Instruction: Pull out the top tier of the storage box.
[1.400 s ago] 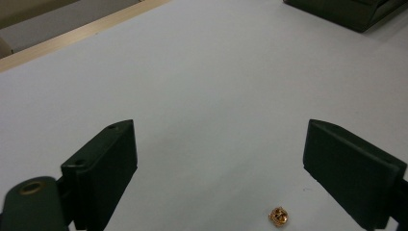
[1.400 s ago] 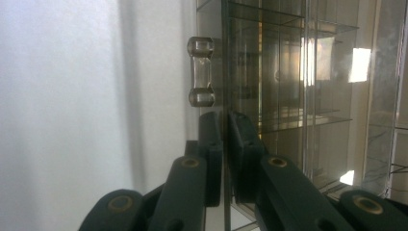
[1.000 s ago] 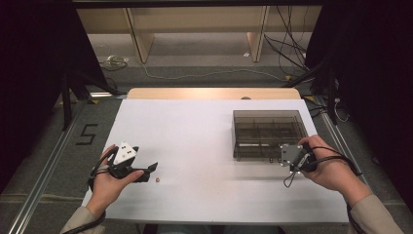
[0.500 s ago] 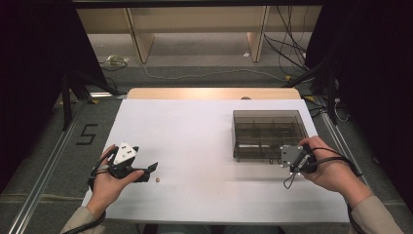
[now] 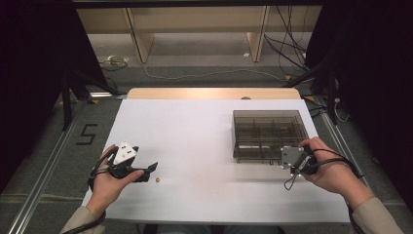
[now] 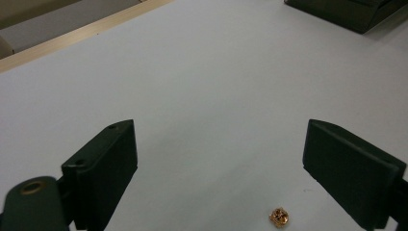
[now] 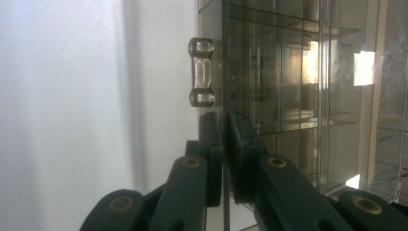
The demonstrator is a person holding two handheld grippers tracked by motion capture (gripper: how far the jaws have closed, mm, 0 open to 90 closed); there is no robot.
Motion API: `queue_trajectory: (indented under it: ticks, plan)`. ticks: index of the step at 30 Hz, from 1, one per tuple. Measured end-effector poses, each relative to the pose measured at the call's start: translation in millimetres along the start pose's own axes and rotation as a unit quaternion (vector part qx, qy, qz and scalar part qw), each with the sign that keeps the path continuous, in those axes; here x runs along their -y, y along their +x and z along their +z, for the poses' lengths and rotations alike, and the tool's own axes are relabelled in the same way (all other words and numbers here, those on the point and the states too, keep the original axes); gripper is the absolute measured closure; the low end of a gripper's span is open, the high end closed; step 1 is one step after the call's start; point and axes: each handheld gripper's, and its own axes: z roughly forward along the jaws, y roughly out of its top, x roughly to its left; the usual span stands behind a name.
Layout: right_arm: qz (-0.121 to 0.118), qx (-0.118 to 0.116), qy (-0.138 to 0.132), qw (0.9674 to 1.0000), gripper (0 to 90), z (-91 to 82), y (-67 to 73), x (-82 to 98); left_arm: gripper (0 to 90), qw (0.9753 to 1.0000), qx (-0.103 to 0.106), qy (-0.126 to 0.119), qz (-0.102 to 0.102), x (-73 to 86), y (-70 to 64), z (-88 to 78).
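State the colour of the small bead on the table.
Coppery gold bead; clearest in the left gripper view.

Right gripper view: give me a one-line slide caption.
Right gripper shut on the thin clear lid edge of a smoky compartment box, just below its latch.

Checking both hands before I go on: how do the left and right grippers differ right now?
The left gripper has its jaws wide open over bare table, a small gold bead lying between them; the right gripper is shut on the compartment box's clear front edge. The left holds nothing; the right grips the box. Both sit low by the white table.
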Motion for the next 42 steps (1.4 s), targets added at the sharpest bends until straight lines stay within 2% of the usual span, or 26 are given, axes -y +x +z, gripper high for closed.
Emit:
queue_trajectory:
  ticks: [17,40,42]
  plan:
    - [-0.002,0.003,-0.009,1.0,85.9,-0.6,3.0,0.9,11.7,1.0,0.0,0.0,0.0,-0.1,-0.2,0.0]
    - [-0.001,-0.006,-0.004,1.0,86.1,-3.9,8.3,0.7,11.7,1.0,-0.002,0.0,0.0,-0.4,0.0,-0.3]
    - [-0.005,-0.003,-0.011,0.9999,86.1,-3.4,8.3,1.2,11.7,1.0,-0.001,0.0,0.0,-0.3,0.0,-0.2]
